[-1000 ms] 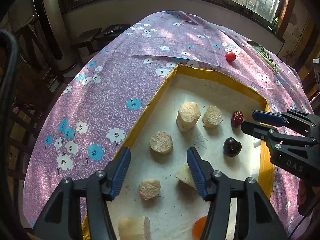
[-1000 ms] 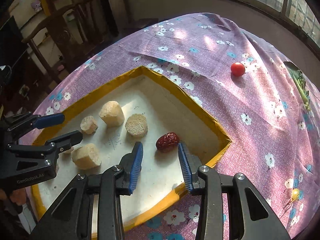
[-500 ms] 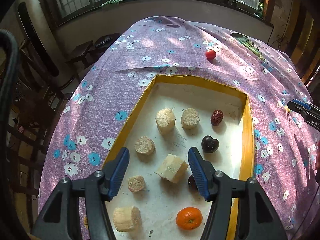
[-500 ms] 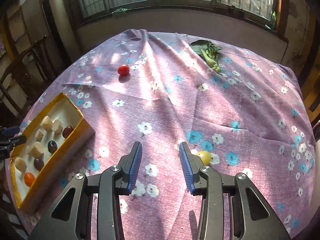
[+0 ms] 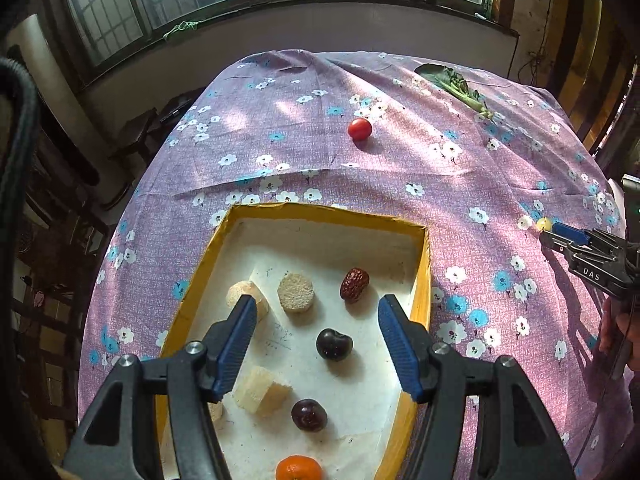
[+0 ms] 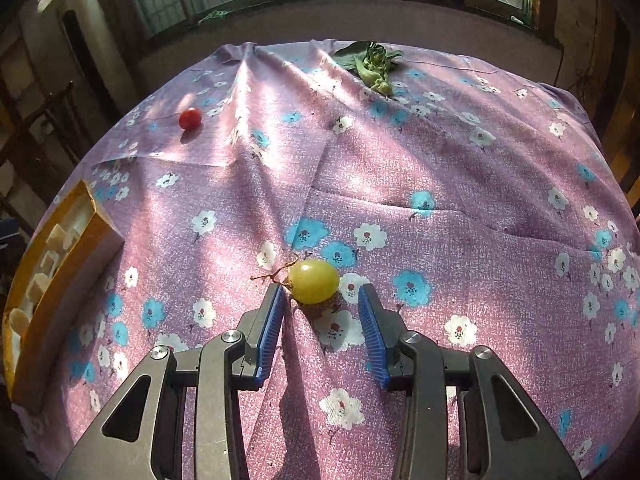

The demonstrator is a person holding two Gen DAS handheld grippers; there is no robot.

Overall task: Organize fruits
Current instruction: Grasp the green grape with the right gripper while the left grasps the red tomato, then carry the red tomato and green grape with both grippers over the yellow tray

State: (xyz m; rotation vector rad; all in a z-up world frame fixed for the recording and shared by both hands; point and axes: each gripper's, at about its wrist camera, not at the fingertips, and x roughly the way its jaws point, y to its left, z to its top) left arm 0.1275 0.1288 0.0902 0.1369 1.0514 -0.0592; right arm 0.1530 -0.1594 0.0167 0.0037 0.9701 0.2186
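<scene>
On the flowered cloth well right of the yellow box (image 5: 423, 304), my right gripper (image 6: 321, 316) stands spread just short of the green grape (image 6: 314, 281); I judge the pickup is next, needing a short advance before squeezing. My left gripper (image 5: 318, 346) hangs empty, splayed over the box. Its near contents are cut off.
</scene>
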